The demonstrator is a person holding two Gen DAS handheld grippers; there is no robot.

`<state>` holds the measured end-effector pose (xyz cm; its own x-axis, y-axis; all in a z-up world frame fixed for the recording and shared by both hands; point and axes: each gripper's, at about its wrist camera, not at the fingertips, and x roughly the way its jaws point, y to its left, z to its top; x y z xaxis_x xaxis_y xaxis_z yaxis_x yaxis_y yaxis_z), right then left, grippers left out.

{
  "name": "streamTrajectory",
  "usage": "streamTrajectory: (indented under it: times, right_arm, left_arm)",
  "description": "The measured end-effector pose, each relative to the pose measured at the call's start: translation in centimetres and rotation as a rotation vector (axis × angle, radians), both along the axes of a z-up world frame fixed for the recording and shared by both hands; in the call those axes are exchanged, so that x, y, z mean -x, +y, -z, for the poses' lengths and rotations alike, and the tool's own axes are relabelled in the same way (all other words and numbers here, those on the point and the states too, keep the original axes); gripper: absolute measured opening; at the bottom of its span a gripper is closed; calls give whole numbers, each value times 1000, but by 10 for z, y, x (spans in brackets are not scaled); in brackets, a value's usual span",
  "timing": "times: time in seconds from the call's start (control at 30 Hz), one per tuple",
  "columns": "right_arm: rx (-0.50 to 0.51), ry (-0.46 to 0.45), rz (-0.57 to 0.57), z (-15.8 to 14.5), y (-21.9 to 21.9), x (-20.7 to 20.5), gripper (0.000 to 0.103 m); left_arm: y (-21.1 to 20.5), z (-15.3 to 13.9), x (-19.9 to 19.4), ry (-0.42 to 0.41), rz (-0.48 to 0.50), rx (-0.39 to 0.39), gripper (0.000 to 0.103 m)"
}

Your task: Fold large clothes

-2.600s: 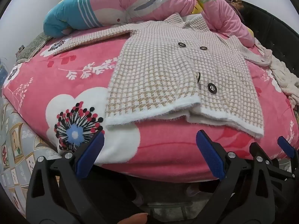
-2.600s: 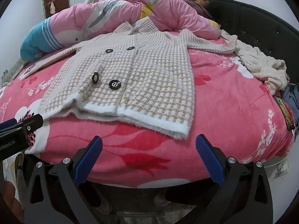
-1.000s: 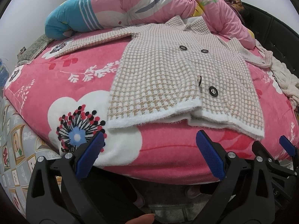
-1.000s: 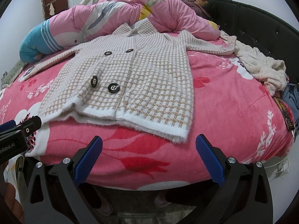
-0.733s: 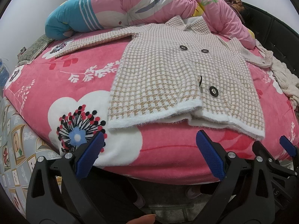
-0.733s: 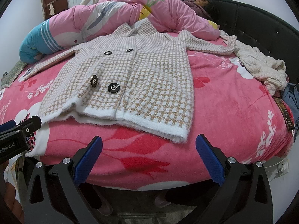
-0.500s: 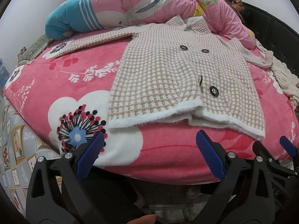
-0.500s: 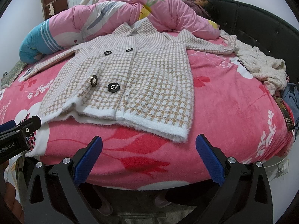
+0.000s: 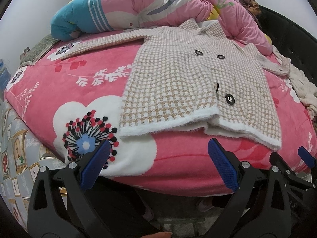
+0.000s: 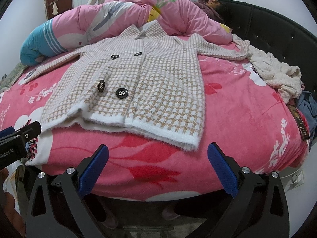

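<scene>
Left wrist view: my left gripper [image 9: 158, 162] gapes wide, gripping nothing, short of the bed.

The checked coat [image 9: 190, 87] lies flat on the pink blanket [image 9: 79, 91], hem toward 6 o'clock, collar at 12 half lost against the rolled quilt [image 9: 138, 6]. My right gripper [image 10: 158, 163] is equally wide and empty. At 3 o'clock the cream garment [image 10: 277, 75] is bunched, its shape unreadable.

2 handheld grippers are held level, side by side. The left gripper [image 9: 158, 164] and the right gripper [image 10: 157, 163] both have jaws spread wide, gripping nothing.
</scene>
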<state>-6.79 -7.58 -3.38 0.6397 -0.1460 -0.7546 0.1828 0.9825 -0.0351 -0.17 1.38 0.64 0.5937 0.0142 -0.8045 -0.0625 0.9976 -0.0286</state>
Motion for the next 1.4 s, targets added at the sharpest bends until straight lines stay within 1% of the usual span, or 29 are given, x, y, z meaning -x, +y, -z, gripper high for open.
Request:
streamTrajectory:
  times: [0.6, 0.77, 0.9, 0.97, 1.0, 1.1, 1.17, 1.2, 1.27, 1.33, 1.37, 1.4]
  right_arm:
    - [-3, 6, 13, 1, -6, -1, 97]
    - [-17, 16, 19, 6, -13, -6, 97]
    - [-31, -2, 46, 7, -30, -10, 97]
    - [-59, -20, 63, 8, -48, -13, 97]
    - [-70, -26, 68, 9, -55, -14, 97]
    - [-110, -29, 71, 14, -76, -21, 97]
    - [-166, -22, 57, 22, -92, -28, 97]
    - [-208, -15, 45, 26, -99, -33, 97]
    - [-286, -1, 32, 35, -112, -42, 97]
    - [-365, 11, 18, 44, -124, -52, 97]
    - [-389, 14, 15, 47, -127, -55, 97]
    - [-417, 16, 11, 51, -131, -60, 93]
  left_arm:
    - [-4, 1, -3, 11, 1, -12, 95]
    - [-6, 6, -9, 20, 7, -17, 95]
    - [4, 11, -18, 12, -18, -21, 95]
    - [14, 15, -26, 4, -36, -9, 95]
    - [22, 19, -31, -3, -38, 11, 95]
    - [39, 29, -45, -25, -4, 70, 95]
    - [48, 37, -54, -27, 26, 127, 95]
    - [54, 41, -61, -16, 42, 164, 95]
    - [62, 49, -77, 22, 42, 213, 95]
    - [67, 56, -88, 35, 46, 245, 95]
    - [68, 58, -93, 36, 46, 248, 95]
    - [70, 60, -98, 25, 39, 246, 95]
